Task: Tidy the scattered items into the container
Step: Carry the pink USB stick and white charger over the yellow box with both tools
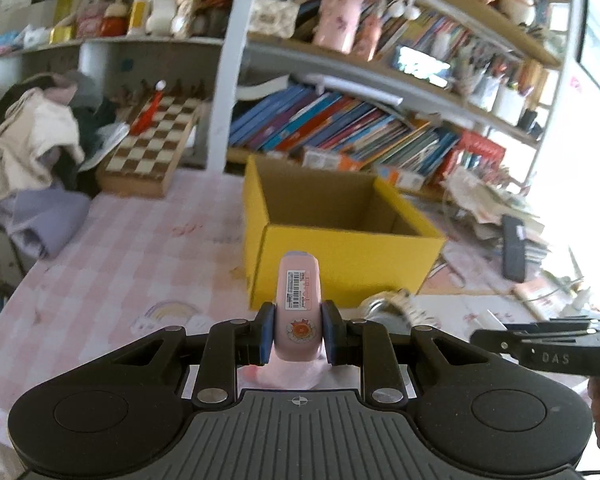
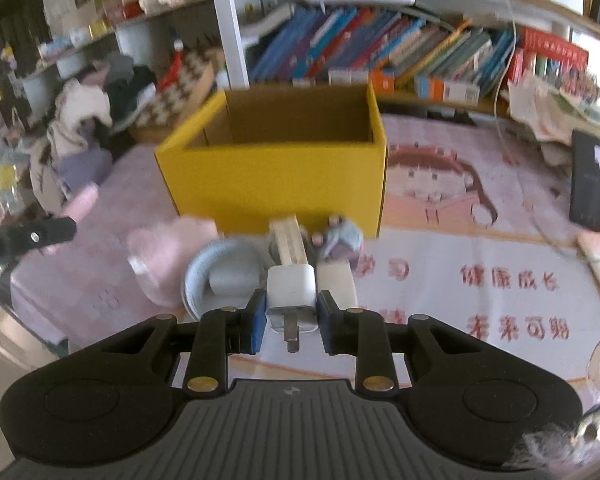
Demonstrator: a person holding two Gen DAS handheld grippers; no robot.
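Pinching a pink tube [image 1: 299, 308] low in the frame, the left claw [image 1: 298, 334] holds something light and slippery by its flat sides, while the right claw [image 2: 291, 320] squeezes a hard white charger [image 2: 291, 298] below the yellow box [image 2: 276, 176].

The yellow box [image 2: 276, 184] was matt cardboard, the white charger [image 2: 291, 294] smooth glossy plastic with metal prongs, the desk [image 1: 112, 240] covered in printed, probably cloth, sheeting.

We see a yellow box [image 1: 340, 256] with brown inside, a pink checked cloth [image 1: 112, 248], a white plug [image 2: 291, 294], and a brown-and-cream chessboard [image 1: 152, 140].
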